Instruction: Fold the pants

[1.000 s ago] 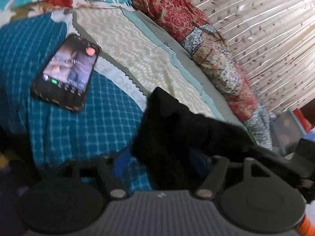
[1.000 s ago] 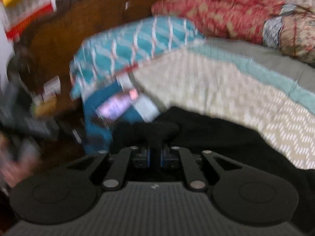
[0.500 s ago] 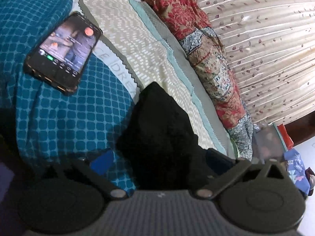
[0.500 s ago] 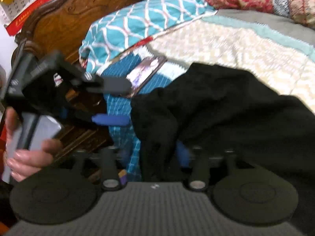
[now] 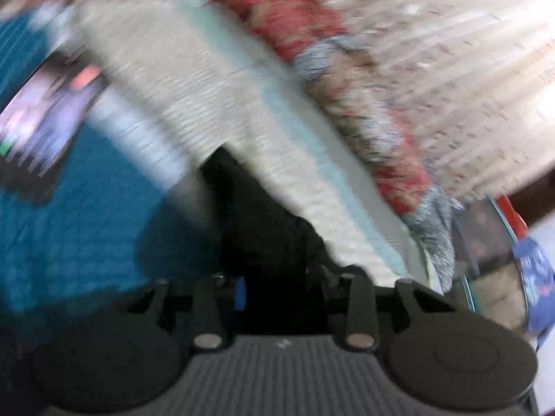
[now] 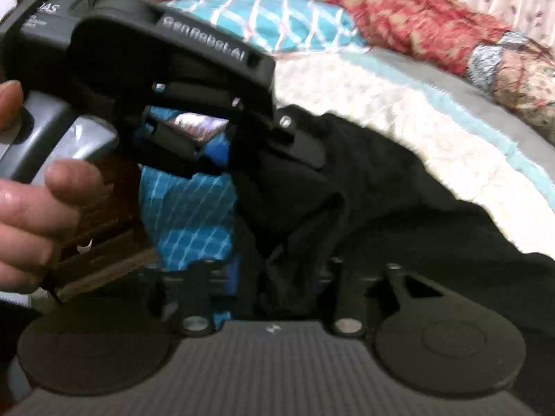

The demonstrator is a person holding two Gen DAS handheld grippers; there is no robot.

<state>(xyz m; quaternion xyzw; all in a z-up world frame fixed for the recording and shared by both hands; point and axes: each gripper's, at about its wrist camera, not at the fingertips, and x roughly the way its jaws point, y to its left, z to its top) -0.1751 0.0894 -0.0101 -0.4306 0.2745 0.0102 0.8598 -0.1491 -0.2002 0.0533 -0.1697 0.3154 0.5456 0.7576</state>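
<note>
Left wrist view is badly blurred: the left gripper (image 5: 277, 287) has just been narrowed, with the black pants (image 5: 263, 228) bunched between its fingers, apparently pinched. The right gripper (image 6: 274, 277) has likewise just been closed onto a fold of the pants, which lie heaped on the bed (image 6: 399, 111) beside the phone (image 5: 41, 128). A re-grasp of the edge is judged to be in hand; next, both corners must be lifted and carried over together. Half a second ago both grippers stood wider, and the left one lay further off.

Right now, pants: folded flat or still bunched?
Still bunched. The black pants lie rumpled on the bedspread, with creases and a raised lump beside the left gripper. No neat fold shows.
</note>
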